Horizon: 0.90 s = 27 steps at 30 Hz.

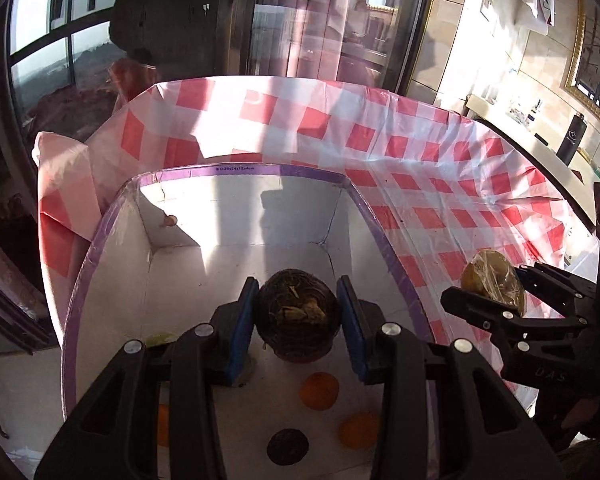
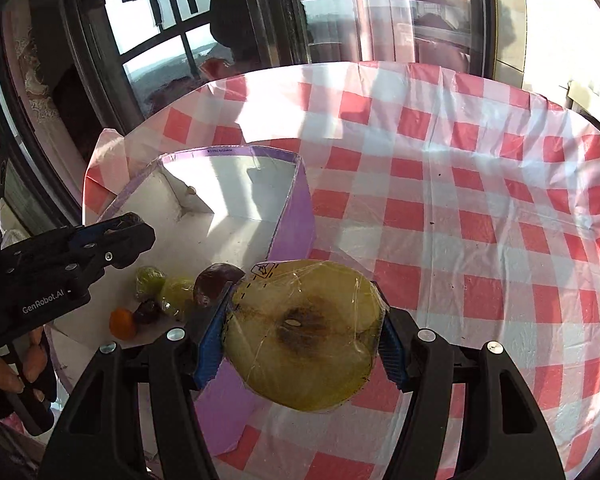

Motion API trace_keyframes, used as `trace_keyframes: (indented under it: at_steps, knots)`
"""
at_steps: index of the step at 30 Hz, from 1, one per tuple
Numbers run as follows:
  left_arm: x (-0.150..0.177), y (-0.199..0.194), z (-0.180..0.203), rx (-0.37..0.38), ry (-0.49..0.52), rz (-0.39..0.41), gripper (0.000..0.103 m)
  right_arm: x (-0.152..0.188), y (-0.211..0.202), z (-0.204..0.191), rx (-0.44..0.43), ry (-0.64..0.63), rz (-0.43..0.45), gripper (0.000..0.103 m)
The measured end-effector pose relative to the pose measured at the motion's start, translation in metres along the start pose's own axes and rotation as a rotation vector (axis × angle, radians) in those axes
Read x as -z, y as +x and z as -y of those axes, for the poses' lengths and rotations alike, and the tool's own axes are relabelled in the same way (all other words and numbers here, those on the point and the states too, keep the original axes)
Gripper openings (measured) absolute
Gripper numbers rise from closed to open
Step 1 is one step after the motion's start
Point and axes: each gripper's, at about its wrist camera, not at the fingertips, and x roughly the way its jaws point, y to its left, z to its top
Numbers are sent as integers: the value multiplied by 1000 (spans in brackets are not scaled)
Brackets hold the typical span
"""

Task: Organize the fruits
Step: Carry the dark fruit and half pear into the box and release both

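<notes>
My left gripper [image 1: 298, 316] hangs over the white box with the purple rim [image 1: 100, 236], and a dark purple round fruit [image 1: 298, 316] sits between its blue pads. The pads stand beside the fruit with a slim gap, so the grip is unclear. My right gripper [image 2: 302, 334] is shut on a plastic-wrapped halved yellow-green fruit [image 2: 302, 334], held above the checked cloth just right of the box; it also shows in the left wrist view [image 1: 494, 282]. Two orange fruits [image 1: 318, 391] and a dark fruit [image 1: 287, 446] lie on the box floor.
The box [image 2: 296, 216] stands on a red-and-white checked tablecloth [image 2: 480, 220]. In the right wrist view it holds wrapped green fruits [image 2: 168, 288], a dark plum [image 2: 214, 282] and an orange [image 2: 122, 323]. Windows stand behind the table; a black bottle [image 1: 572, 140] is on the counter at right.
</notes>
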Motion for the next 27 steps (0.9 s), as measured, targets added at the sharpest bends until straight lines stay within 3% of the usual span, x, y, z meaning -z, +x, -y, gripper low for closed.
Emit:
trace_keyframes:
  at_steps: [5, 10, 17, 27]
  knots:
    - [16, 2, -41, -68, -90, -49, 40, -6, 15, -54, -97, -163, -19, 62]
    - [33, 11, -65, -121, -141, -116, 40, 5, 39, -83, -165, -250, -105, 62]
    - [47, 24, -79, -145, -162, -179, 40, 26, 69, -95, -169, -340, -215, 62]
    - [44, 28, -82, -176, -183, -197, 41, 31, 72, -96, -140, -388, -251, 62]
